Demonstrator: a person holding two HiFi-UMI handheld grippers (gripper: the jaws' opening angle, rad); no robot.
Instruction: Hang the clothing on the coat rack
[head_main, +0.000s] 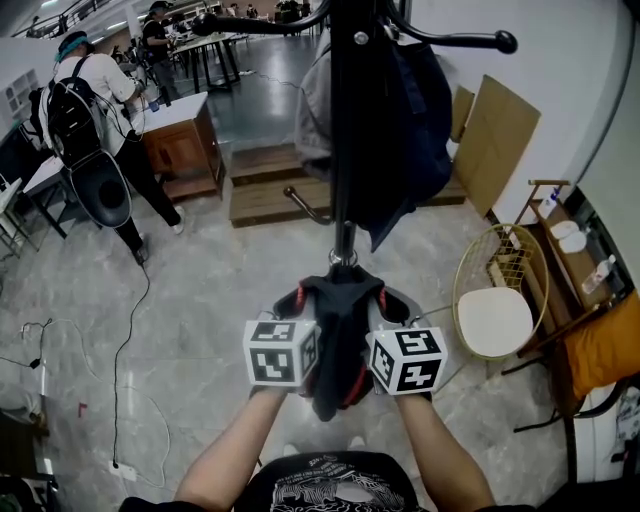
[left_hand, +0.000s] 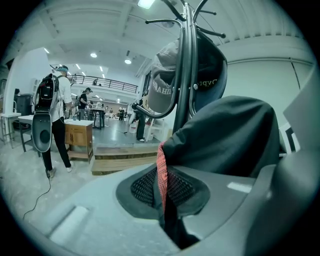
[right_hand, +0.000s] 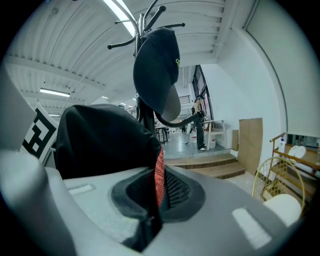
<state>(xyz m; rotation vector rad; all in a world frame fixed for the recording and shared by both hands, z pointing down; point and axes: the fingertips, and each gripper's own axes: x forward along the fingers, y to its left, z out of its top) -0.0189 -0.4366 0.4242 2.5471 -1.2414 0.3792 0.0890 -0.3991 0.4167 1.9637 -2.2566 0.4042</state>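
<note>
Left gripper (left_hand: 165, 200) and right gripper (right_hand: 152, 200) both clamped on black garment (head_main: 340, 335) near coat rack (head_main: 345, 130); not hung yet.

My head camera looks steeply down from above and faces the coat rack (head_main: 345, 120) just ahead. Each gripper camera rides low behind its own jaws, tilted upward, with the dark garment (left_hand: 225, 135) very close before the lens. All three views share the rack and the wooden steps (right_hand: 215, 167) beyond it.
</note>
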